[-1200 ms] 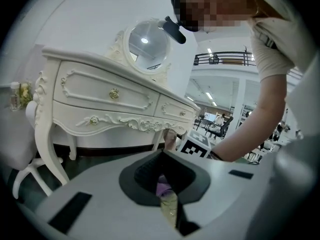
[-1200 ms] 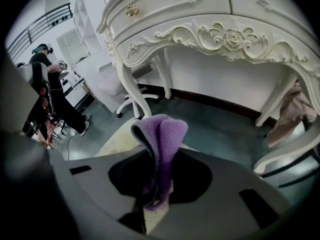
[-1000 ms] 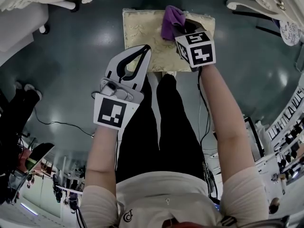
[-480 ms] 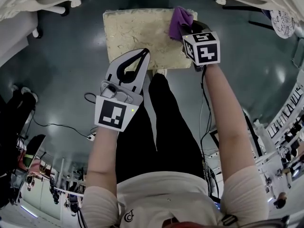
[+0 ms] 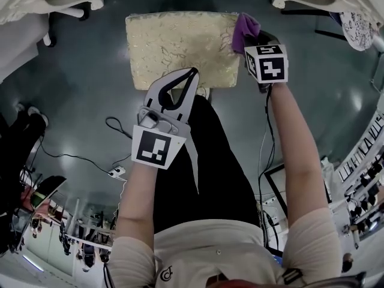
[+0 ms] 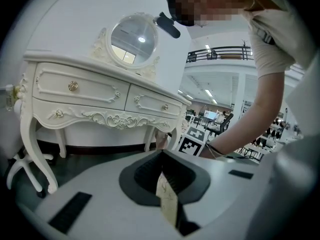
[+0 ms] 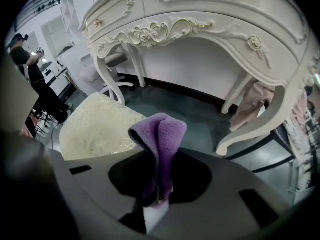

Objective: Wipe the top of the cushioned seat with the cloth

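Rightward has swung my right gripper (image 5: 251, 38), pinching the purple cloth (image 5: 245, 27) at the right edge of the cushioned seat (image 5: 174, 44); its top stretches leftward. My left gripper (image 5: 191, 73), jaws seemingly together, hovers over the near edge.

Purple cloth (image 5: 245, 27) at two o'clock; cream-gold seat (image 5: 174, 44) with what looks like a leafy swirl pattern; white dresser (image 7: 200, 29); dark grey-green floor (image 5: 78, 101).
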Tool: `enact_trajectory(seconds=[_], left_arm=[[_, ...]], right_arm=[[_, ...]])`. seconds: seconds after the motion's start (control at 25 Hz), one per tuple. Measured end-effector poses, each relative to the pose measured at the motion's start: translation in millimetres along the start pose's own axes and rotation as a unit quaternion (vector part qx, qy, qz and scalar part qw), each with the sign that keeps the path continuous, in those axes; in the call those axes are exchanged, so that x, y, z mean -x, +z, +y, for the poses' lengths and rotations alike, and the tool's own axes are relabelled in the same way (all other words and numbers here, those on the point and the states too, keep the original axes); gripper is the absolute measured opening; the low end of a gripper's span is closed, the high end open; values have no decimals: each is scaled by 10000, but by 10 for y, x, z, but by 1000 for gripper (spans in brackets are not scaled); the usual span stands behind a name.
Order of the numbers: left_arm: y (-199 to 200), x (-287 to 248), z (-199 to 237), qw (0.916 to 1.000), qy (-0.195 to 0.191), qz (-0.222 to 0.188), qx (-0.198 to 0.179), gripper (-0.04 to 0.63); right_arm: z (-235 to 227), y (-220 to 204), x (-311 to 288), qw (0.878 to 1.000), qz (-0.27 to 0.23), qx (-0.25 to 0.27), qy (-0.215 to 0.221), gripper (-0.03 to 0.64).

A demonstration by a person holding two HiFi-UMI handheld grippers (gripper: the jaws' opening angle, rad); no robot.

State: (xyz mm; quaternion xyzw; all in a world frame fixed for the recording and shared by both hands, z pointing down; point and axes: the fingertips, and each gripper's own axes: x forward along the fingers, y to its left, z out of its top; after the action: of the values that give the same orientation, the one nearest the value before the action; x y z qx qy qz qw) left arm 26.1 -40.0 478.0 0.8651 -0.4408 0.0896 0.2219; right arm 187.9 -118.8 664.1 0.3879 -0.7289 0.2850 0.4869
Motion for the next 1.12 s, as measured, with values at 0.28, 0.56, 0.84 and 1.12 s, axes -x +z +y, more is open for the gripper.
enact_trajectory(seconds=[0.28,0.56,0.84,1.12], left_arm=[[-29,200,70,9997,56,-46,226,14],[6,607,248,9997,-107,-70,190,14],[-40,1106,770,9999,-42,-21,112,14],[-175,1563,1232,9996,185,42,194,14]], right_arm=[[51,19,147,9996,-95,23,-279,83],[856,202,378,9988,-276,372,181,83],[1923,461,271,9970,-353,313,616,83],[2854,646,53,9930,-351,242,1102,83]])
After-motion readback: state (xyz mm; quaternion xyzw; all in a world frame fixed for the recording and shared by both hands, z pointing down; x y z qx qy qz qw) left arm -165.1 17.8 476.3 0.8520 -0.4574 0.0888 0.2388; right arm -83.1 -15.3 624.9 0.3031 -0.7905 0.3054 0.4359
